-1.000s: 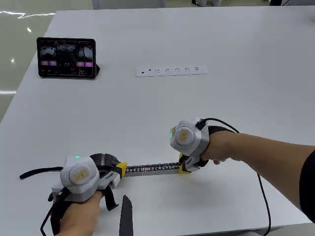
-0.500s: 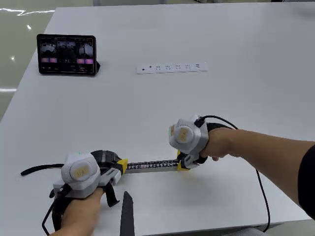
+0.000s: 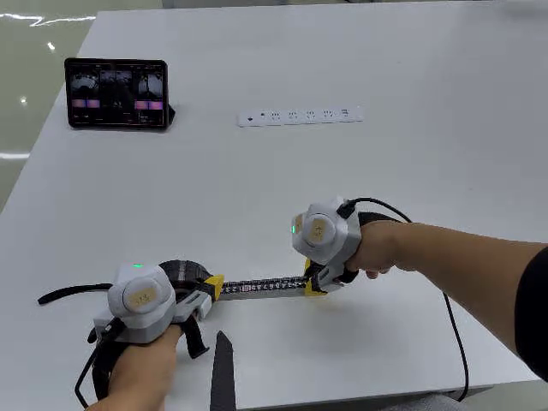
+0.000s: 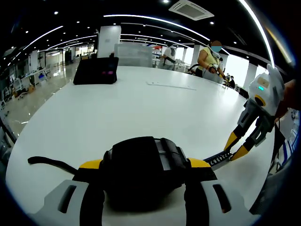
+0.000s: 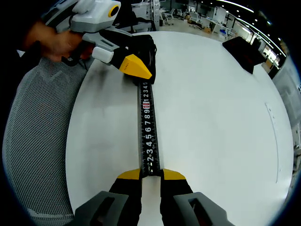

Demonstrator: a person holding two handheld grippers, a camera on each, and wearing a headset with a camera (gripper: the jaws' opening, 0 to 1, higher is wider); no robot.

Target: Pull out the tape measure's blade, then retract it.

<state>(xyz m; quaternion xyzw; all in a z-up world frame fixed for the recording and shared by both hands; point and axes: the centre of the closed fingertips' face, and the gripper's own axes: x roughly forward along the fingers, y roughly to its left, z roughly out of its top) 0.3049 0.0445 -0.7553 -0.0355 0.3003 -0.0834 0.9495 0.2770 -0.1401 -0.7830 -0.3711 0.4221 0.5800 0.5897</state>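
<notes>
the white table (image 3: 360,60) took up most of the head view. far back on its left a tablet (image 3: 116,94) stood propped with its screen lit, and a power strip (image 3: 300,116) lay flat near the middle, both well apart from the work at the near edge.

there the left gripper (image 4: 145,165) had its jaws closed on the black case (image 3: 181,274), one yellow tip on each side, holding it low on the table. the right gripper (image 5: 151,175) sat off to the other side, its jaws brought in narrow and pinching the free end of the blade (image 5: 146,127).

the blade ran straight and taut between the two, just above the tabletop, numbers facing up. only a short length was out. a black strap (image 3: 68,298) trailed from the case across the table, away from the blade.

judging by that short span, the step in hand was either the start of the pull or the last of the return; one moment alone didn't settle which. if pulling, the next move called for the right gripper to draw away in line with the case mouth while the left kept the case from sliding. if returning, the right needed to walk the tip back slowly, keeping its pinch so the blade didn't snap in or twist.
</notes>
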